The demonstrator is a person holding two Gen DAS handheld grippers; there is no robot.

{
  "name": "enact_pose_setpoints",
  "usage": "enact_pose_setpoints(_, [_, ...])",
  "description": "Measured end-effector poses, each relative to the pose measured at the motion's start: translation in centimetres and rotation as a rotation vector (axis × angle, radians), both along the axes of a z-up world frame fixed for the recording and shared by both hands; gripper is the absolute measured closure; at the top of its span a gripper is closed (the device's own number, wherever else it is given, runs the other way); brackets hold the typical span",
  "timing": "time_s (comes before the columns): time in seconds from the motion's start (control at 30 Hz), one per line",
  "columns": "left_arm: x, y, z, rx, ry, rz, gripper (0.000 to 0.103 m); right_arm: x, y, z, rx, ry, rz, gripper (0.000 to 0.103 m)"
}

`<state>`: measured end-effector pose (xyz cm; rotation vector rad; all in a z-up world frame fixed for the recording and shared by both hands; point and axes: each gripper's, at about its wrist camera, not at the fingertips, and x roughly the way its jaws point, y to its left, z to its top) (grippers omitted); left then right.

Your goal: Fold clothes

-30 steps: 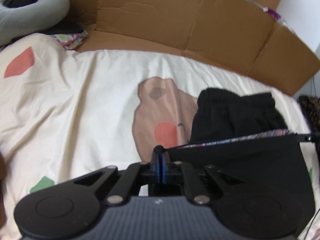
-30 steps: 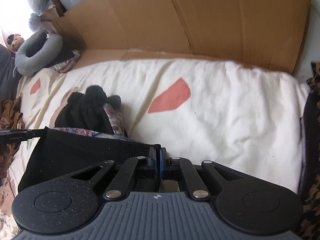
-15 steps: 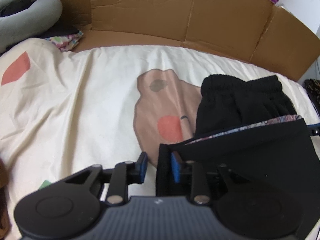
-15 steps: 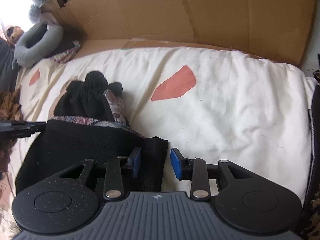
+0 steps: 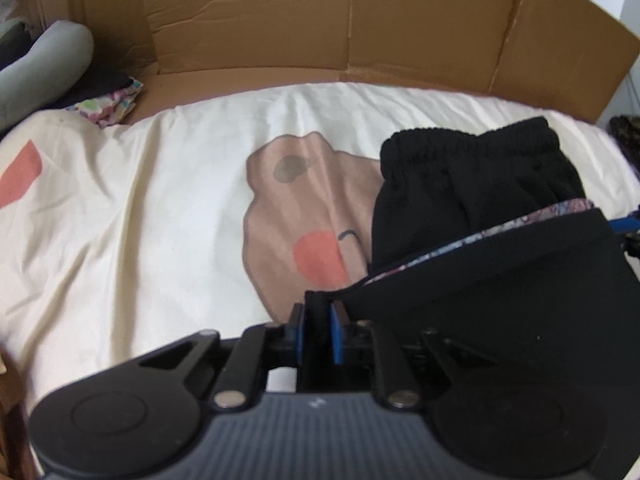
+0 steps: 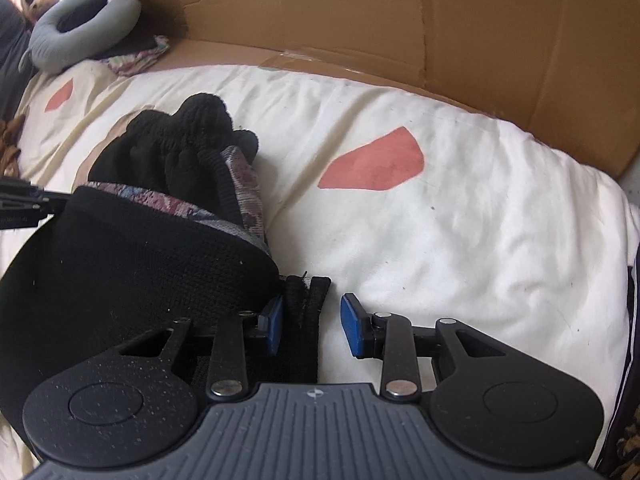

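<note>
Nearest, the left hand-held gripper (image 5: 316, 334), black with blue pads and pointed steeply down: its jaws are closing on a corner of the black knit garment with a patterned lining edge (image 5: 500, 292), and the cloth fills the narrow gap, touching both pads. Beside it, the right hand-held gripper (image 6: 312, 324), same make: its jaws are also closing but stand noticeably apart, with the opposite corner of the garment (image 6: 132, 280) between them; the cloth lies against the left blue pad, while the right pad is clear of it, with pale cover showing in the gap. The garment itself: folded over once, its near layer stretched between the two grippers, its far part with a gathered elastic waistband resting on the bed; a strip of purple-grey floral fabric shows along the fold. Beneath it, a cream quilted bed cover printed with coral patches and a brown animal face (image 5: 160, 208), wrinkled, with one coral patch lying to the right of the garment in the right wrist view. Farther back, a flattened brown cardboard sheet (image 5: 360, 28) stands along the far edge of the bed. At the far left corner, a grey U-shaped neck pillow (image 6: 84, 28) lies over a small folded floral cloth (image 6: 136, 58).
</note>
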<state>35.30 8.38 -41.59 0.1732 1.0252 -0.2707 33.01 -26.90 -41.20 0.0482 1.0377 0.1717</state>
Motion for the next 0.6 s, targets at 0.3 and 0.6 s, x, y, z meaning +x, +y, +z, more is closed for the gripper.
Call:
enact_pose_setpoints(0.3, [-1.0, -0.7, -0.2, 0.034, -0.032, 0.015, 0.098, 0.0, -0.2, 0.7, 0.040, 0.008, 0.002, 0.095])
enact_pose_setpoints(0.6, [-2.5, 0.5, 2.3, 0.011, -0.110, 0.074, 0.099, -2.1, -2.0, 3.5, 0.042, -0.082, -0.066, 0.095])
